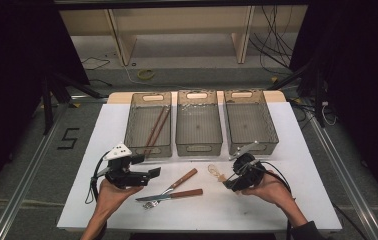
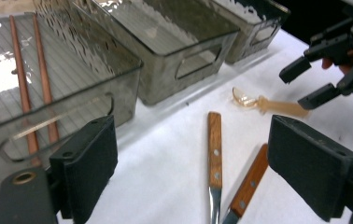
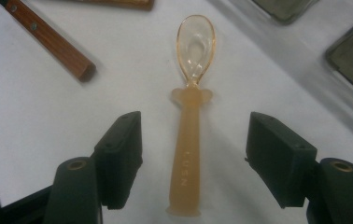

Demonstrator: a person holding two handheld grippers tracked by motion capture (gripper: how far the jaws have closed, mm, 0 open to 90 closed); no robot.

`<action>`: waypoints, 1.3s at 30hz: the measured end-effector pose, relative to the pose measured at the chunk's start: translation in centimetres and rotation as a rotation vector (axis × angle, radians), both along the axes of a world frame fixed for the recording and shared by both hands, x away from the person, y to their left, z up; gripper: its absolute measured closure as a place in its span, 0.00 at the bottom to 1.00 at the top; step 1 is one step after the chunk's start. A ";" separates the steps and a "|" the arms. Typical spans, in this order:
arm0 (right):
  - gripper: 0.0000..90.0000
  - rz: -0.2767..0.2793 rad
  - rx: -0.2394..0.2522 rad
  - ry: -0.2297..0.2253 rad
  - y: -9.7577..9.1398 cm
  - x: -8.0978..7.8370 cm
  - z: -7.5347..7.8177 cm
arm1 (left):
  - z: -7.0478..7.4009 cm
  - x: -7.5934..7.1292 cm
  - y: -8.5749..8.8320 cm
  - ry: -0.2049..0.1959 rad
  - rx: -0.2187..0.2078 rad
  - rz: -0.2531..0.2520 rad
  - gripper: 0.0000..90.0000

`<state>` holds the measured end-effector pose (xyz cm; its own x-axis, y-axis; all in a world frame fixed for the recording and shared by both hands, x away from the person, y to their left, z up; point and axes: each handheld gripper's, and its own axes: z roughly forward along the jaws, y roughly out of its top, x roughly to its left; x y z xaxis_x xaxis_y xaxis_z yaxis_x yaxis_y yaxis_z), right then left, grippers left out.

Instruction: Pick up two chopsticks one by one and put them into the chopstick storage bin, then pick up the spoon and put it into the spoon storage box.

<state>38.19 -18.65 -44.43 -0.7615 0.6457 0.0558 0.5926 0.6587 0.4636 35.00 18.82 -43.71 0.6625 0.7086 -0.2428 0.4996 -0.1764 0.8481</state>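
Right gripper view is showing the right tongs (image 3: 191, 158) sitting open around the peach spoon (image 3: 188, 154) lying on the desk (image 3: 34, 116), probably not touching; left tongs (image 2: 193, 172) are hanging open, empty.

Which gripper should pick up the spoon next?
Right. The right gripper is open with its jaws on either side of the spoon handle. The left gripper is open, over by the fork and knife.

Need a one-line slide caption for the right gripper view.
Open right tongs straddle the handle of a translucent orange spoon lying on the white table.
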 end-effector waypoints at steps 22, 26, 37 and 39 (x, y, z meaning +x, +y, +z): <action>0.48 -0.004 -0.079 0.024 1.3 0.5 -1.8 | -0.9 -2.0 -0.9 -0.039 0.034 -0.005 0.17; 0.53 0.005 -0.104 0.026 1.6 0.7 -2.2 | -0.7 -2.1 -0.7 -0.045 0.027 0.003 0.17; 0.82 0.017 -0.123 0.018 1.6 0.9 -2.0 | -0.8 -2.4 -0.9 -0.049 0.032 0.004 0.17; 0.84 0.024 -0.133 0.017 1.8 0.9 -2.0 | -0.8 -2.4 -0.9 -0.051 0.032 0.004 0.17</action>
<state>39.06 -16.88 -46.41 -0.7766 0.6298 -0.0156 0.5829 0.7277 0.3615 32.63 17.91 -44.55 0.6705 0.7182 -0.1859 0.4569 -0.2023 0.8662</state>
